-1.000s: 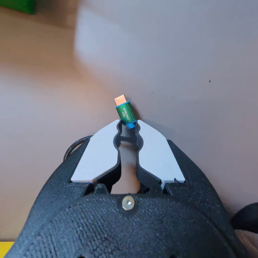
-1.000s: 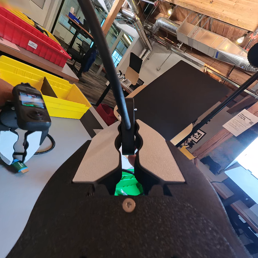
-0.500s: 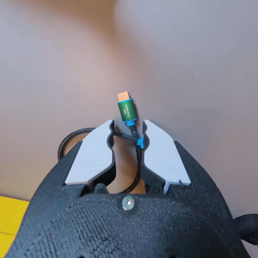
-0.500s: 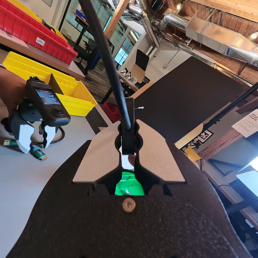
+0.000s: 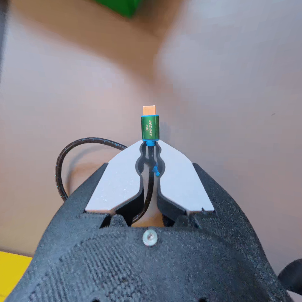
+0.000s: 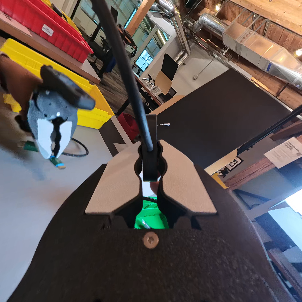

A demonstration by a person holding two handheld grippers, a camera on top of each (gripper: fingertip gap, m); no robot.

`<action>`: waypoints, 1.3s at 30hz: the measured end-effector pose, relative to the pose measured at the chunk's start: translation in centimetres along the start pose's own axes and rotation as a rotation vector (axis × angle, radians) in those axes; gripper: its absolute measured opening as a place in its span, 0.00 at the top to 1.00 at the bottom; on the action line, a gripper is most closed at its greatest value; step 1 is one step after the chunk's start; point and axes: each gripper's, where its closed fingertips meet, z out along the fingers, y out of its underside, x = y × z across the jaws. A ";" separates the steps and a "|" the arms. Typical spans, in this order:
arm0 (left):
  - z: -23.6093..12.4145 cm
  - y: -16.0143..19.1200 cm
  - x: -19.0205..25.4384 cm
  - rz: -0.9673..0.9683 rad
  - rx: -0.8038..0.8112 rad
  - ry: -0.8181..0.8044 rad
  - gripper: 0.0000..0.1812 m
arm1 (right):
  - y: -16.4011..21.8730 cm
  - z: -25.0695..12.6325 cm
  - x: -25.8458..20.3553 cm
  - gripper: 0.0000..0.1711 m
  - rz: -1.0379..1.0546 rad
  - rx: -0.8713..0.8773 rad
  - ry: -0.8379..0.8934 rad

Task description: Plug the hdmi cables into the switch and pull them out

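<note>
My left gripper [image 5: 150,143] is shut on the blue collar just behind a green HDMI plug [image 5: 149,128]. The plug's copper tip points straight ahead, above the grey table [image 5: 228,114]. Its black braided cable [image 5: 65,156] loops off to the left. My right gripper [image 6: 150,147] is shut on a thin black switch [image 6: 149,163], held edge-on, with a black cable [image 6: 124,65] rising from it. The right wrist view also shows the left gripper [image 6: 51,155] at the left, with the green plug [image 6: 56,161] at its tips. A second green plug [image 6: 30,146] lies behind it, blurred.
A yellow bin [image 6: 91,114] stands at the table's far edge and a red bin [image 6: 49,27] on a bench behind it. A green bin [image 6: 150,215] shows below my right fingers. A person's hand [image 6: 14,85] holds the left gripper. A black panel [image 6: 220,122] stands to the right.
The left gripper opened, leaving the green plug on the table, then shut again behind the plug, which now points straight ahead. It has risen. The right gripper kept its hold.
</note>
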 end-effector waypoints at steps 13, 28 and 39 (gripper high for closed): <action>-11.3 -5.4 3.4 0.030 0.365 0.091 0.94 | 0.8 2.3 -8.8 0.92 -0.086 -0.008 -0.343; -5.2 -1.5 1.9 0.005 -0.017 -0.021 0.94 | 6.9 6.9 -15.6 0.92 -0.754 -0.179 -0.216; -3.2 1.7 1.7 0.090 -0.267 -0.082 0.94 | 8.6 7.7 -19.2 0.92 -0.843 -0.182 -0.257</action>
